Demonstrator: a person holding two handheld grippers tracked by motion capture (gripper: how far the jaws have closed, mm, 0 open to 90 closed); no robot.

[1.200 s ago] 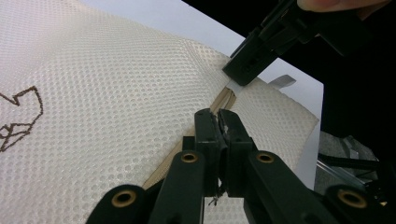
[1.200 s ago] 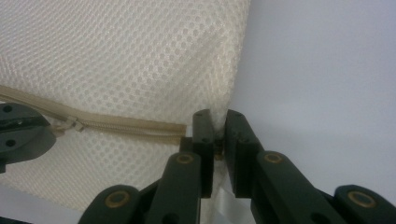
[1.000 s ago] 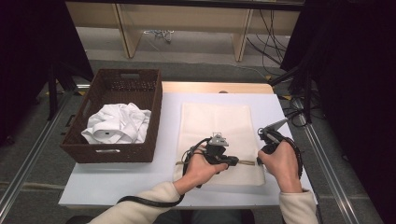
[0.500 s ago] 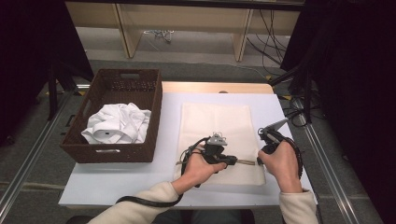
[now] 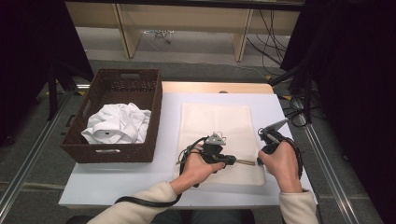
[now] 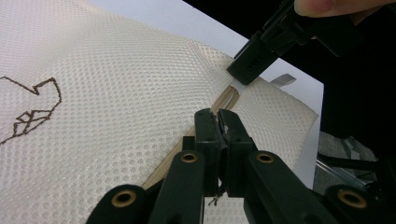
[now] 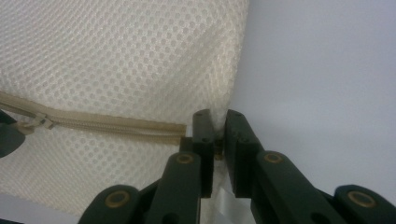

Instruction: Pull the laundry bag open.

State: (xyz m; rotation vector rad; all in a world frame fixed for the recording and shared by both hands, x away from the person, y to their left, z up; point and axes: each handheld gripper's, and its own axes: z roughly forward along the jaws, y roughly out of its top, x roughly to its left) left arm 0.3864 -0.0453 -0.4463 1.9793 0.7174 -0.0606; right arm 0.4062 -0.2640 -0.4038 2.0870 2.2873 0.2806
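Observation:
A cream mesh bag (image 5: 215,121) lies flat on the white table (image 5: 116,186); its beige zipper (image 7: 107,122) runs along the near side. My left gripper (image 5: 250,163) lies low over the bag with its jaws shut (image 6: 218,122) on the zipper line, where the zipper pull (image 7: 39,122) sits. My right gripper (image 5: 259,154) is shut on the bag's edge (image 7: 215,122) just past the zipper's end. The same right gripper (image 6: 252,60) pinches that edge in the left gripper view. A brown stitched outline (image 6: 32,107) marks the mesh.
A dark wicker basket (image 5: 116,154) stands on the table's left part and holds crumpled white cloth (image 5: 119,123). The table's right edge (image 5: 299,154) runs close by my right hand. Cables and table legs show on the floor behind.

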